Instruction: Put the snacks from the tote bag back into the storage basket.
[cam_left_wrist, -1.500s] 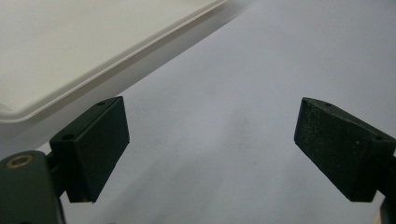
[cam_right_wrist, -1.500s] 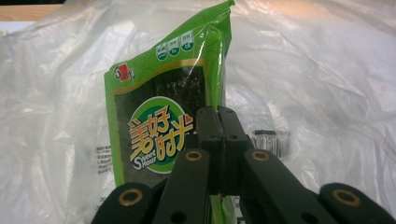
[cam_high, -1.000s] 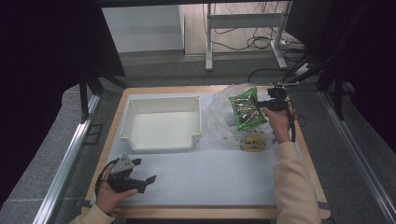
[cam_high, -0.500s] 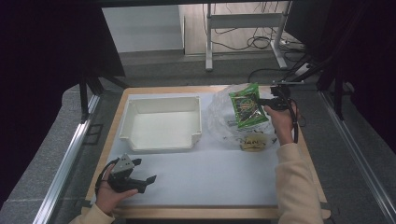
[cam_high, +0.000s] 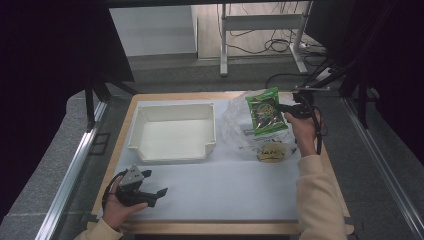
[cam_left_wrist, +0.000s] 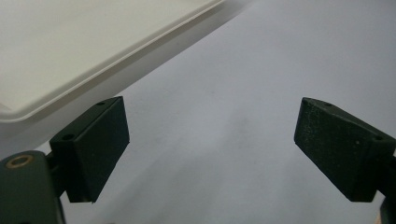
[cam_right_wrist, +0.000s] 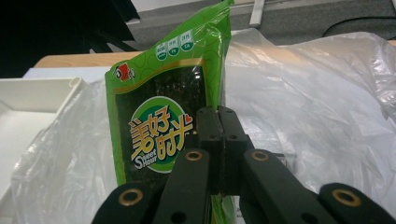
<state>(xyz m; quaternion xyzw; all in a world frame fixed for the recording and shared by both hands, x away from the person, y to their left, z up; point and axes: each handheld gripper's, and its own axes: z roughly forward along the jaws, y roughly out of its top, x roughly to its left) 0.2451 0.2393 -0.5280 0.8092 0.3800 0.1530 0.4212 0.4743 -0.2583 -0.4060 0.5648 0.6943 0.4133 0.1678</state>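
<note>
- Green snack packet (cam_high: 263, 110) is hanging in the high view at the far right of the table, just above the crumpled clear plastic bag (cam_high: 239, 127); the right gripper (cam_high: 289, 109) is pinching its right edge, with the person's right hand (cam_high: 301, 127) wrapping the gripper's body; a yellow packet (cam_high: 272, 152) is lying at the near edge of the bag; the white tray (cam_high: 172, 131) is sitting to the left of the bag, its rim near the plastic; the left gripper (cam_high: 156, 195) is resting low over the white table cover (cam_high: 225, 187) at the near left, jaws spread, nothing between them.
- Left gripper view is showing the two black pads (cam_left_wrist: 95, 144) standing wide apart over the bare white cover (cam_left_wrist: 224, 93); a corner of the white tray (cam_left_wrist: 93, 56) is lying at the upper left, apart from the pads.
- Right gripper view is showing the jaws pressed together on the green snack packet (cam_right_wrist: 159, 121), gripping at its right edge while the packet is standing upright; the clear plastic bag (cam_right_wrist: 317, 98) is billowing behind and to the right; the tray's rim (cam_right_wrist: 42, 93) is peeking in at the left.
</note>
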